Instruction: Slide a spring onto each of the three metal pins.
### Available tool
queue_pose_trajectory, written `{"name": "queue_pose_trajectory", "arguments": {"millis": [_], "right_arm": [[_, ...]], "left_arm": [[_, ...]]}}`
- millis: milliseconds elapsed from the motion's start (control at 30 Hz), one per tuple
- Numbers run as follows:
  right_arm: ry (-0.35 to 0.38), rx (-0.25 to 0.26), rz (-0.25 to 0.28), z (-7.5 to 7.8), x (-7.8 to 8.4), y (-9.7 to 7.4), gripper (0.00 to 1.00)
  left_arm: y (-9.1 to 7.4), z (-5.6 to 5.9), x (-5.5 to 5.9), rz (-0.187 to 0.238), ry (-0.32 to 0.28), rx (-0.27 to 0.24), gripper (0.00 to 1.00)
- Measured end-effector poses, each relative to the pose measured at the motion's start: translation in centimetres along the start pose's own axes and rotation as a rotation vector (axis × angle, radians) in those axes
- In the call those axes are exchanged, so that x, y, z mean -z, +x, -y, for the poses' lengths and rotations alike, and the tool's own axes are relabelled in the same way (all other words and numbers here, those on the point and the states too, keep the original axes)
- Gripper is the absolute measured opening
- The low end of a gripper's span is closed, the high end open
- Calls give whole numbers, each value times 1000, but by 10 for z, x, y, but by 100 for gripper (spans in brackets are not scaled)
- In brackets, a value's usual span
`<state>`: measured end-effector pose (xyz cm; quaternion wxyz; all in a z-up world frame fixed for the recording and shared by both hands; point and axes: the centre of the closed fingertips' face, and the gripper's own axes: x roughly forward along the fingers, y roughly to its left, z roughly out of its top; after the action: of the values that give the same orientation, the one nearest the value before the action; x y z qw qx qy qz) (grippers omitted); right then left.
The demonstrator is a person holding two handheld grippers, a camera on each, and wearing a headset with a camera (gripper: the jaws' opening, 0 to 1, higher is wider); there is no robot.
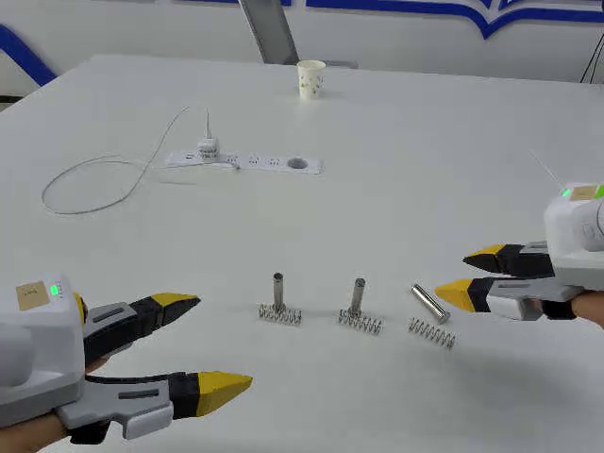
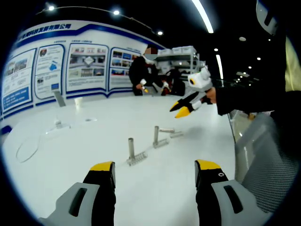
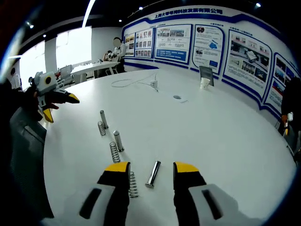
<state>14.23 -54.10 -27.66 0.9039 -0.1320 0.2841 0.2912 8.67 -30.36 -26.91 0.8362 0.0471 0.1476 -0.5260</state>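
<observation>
Plainly nothing is threaded: two upright pins stand left of the fallen pin, springs lying beside all three. Right gripper near it, left gripper well left, jaws apart, seemingly ready.

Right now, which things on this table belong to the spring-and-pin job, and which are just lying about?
Job: left upright pin, middle upright pin, flat-lying pin, left spring, middle spring, right spring, left tool and right tool, both open.
Lying about: paper cup, power strip, white charger, white cable.
</observation>
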Motion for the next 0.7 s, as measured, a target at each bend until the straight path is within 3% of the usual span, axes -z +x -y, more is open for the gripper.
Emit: {"name": "queue_pose_trajectory", "arguments": {"millis": [433, 700], "right_arm": [[29, 13, -96, 8, 13, 22, 31], [4, 17, -144, 10, 15, 34, 28]], "left_arm": [[-1, 0, 1, -4, 0, 0, 70], [0, 0, 3, -11, -2, 1, 69]]}}
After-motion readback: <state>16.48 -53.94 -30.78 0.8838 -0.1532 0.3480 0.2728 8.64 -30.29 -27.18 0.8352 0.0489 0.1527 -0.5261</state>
